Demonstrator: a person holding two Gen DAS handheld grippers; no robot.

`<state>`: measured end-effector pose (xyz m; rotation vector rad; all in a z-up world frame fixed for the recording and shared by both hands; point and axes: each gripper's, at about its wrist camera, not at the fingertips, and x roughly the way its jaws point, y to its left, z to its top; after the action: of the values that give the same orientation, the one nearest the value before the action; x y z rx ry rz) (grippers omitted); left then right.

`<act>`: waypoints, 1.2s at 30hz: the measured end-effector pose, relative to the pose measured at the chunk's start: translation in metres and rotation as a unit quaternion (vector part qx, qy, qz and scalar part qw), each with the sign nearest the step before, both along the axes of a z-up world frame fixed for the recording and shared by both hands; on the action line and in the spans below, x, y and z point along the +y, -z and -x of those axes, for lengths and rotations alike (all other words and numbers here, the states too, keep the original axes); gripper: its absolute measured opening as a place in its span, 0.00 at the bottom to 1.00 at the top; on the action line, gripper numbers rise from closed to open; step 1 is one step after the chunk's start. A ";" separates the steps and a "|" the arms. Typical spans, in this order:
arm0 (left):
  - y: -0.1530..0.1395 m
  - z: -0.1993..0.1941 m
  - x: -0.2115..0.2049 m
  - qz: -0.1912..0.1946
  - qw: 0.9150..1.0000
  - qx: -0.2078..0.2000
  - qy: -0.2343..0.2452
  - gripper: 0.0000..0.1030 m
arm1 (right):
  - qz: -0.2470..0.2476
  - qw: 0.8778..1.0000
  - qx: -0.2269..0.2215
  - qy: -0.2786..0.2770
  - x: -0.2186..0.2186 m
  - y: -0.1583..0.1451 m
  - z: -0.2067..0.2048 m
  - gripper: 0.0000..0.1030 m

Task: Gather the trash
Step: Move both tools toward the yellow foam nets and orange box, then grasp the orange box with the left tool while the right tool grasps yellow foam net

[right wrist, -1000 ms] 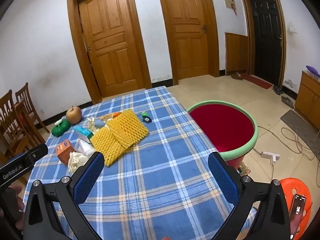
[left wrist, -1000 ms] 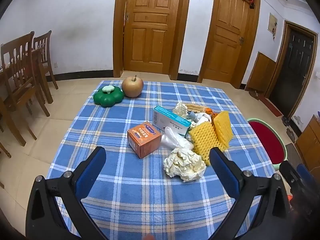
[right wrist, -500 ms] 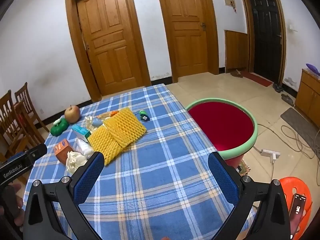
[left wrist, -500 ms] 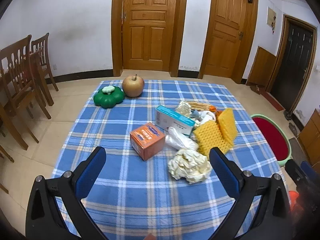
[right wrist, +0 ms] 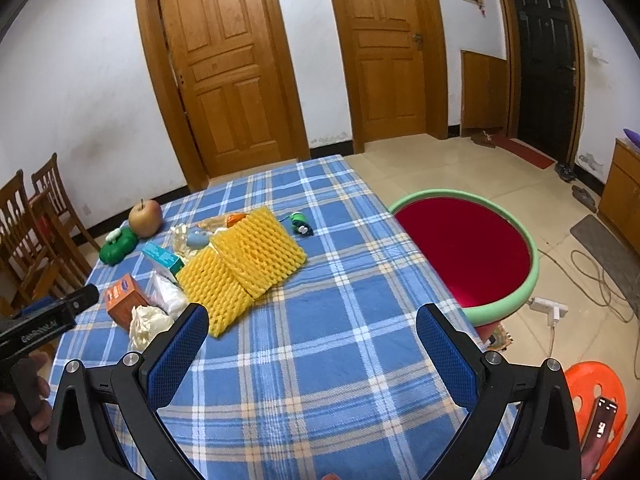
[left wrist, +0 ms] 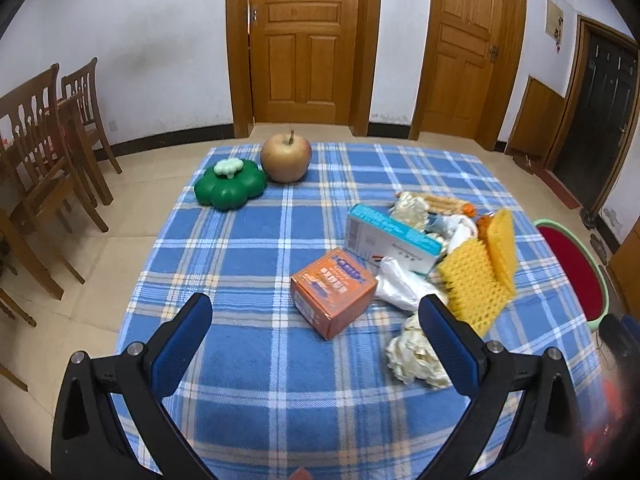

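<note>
From the left wrist view, the left gripper [left wrist: 316, 316] has swung leftward and closer over the last second, so the orange box [left wrist: 333, 293] that sat left of centre now lies between its spread, empty fingers, with the crumpled paper [left wrist: 414, 354] just beside the right finger. That suggests the box is the first piece of trash to be picked. From the right wrist view, little has shifted: the right gripper [right wrist: 312, 330] hangs released and empty over bare worktop [right wrist: 320, 360], the yellow foam nets [right wrist: 244, 262] ahead to its left, and the red basin [right wrist: 472, 248] waits beside the worktop's edge, likely the drop spot.
</note>
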<state>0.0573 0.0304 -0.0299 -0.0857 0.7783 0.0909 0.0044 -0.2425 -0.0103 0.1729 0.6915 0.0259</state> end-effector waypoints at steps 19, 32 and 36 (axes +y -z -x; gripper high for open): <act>0.036 -0.052 0.016 0.018 0.999 0.036 0.029 0.98 | -0.008 0.998 0.060 -0.020 0.021 0.022 -0.081 1.00; 0.042 -0.055 0.025 0.078 0.995 0.030 0.060 0.88 | 0.024 0.995 0.080 -0.045 0.058 0.044 -0.108 0.82; 0.044 -0.057 0.021 0.082 0.993 0.029 0.078 0.88 | 0.041 0.994 0.088 -0.051 0.066 0.050 -0.114 0.64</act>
<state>0.1140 0.0513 -0.0743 -0.1791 0.8469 -0.1190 0.1187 -0.1766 -0.0601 0.0608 0.8757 0.0811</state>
